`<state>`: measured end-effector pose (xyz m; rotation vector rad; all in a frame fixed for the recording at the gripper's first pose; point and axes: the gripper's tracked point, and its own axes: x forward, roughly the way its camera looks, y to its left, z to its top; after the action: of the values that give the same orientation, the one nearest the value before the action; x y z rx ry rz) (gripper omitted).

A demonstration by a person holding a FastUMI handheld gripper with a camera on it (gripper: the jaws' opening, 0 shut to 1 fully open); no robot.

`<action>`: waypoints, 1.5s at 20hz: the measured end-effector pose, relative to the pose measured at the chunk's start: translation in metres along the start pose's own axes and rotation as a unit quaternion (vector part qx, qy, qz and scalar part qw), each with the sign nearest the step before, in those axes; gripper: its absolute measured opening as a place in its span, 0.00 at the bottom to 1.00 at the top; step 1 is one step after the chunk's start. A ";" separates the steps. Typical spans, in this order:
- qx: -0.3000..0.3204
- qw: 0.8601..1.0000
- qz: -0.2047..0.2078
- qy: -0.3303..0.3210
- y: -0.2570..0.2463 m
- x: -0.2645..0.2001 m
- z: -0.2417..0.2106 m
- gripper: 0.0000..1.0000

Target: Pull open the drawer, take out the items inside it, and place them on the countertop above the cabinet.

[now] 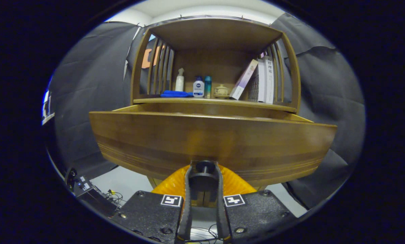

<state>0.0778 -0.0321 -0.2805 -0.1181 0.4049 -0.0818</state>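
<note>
The wooden drawer (209, 142) of the cabinet stands pulled out toward me, its wide front panel just beyond my fingers. My gripper (204, 169) is shut on the drawer's dark round knob (204, 171), with one finger on each side of it. The drawer's inside is hidden behind its front panel. Above the drawer runs the countertop (267, 105), a wooden shelf board under a curved top.
On the countertop lie a blue cloth (175, 94), a white spray bottle (179, 80), a white-and-blue bottle (198, 87), a teal can (207, 86), a small lidded pot (221, 90) and leaning books (256, 81). Slatted wooden sides flank the shelf. Cables and a device (87, 189) lie on the floor.
</note>
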 end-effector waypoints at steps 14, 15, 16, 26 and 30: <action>-0.015 1.000 0.010 0.015 0.011 -0.028 -0.016 0.35; -0.020 0.999 0.013 0.021 0.012 -0.030 -0.017 0.37; -0.025 0.999 0.017 0.029 0.012 -0.031 -0.017 0.38; -0.025 0.997 0.065 0.020 0.034 -0.083 0.062 0.59; -0.015 0.996 0.078 0.038 0.040 -0.069 0.096 0.73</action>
<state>0.0553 0.0236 -0.1716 -0.1134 0.4892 0.0742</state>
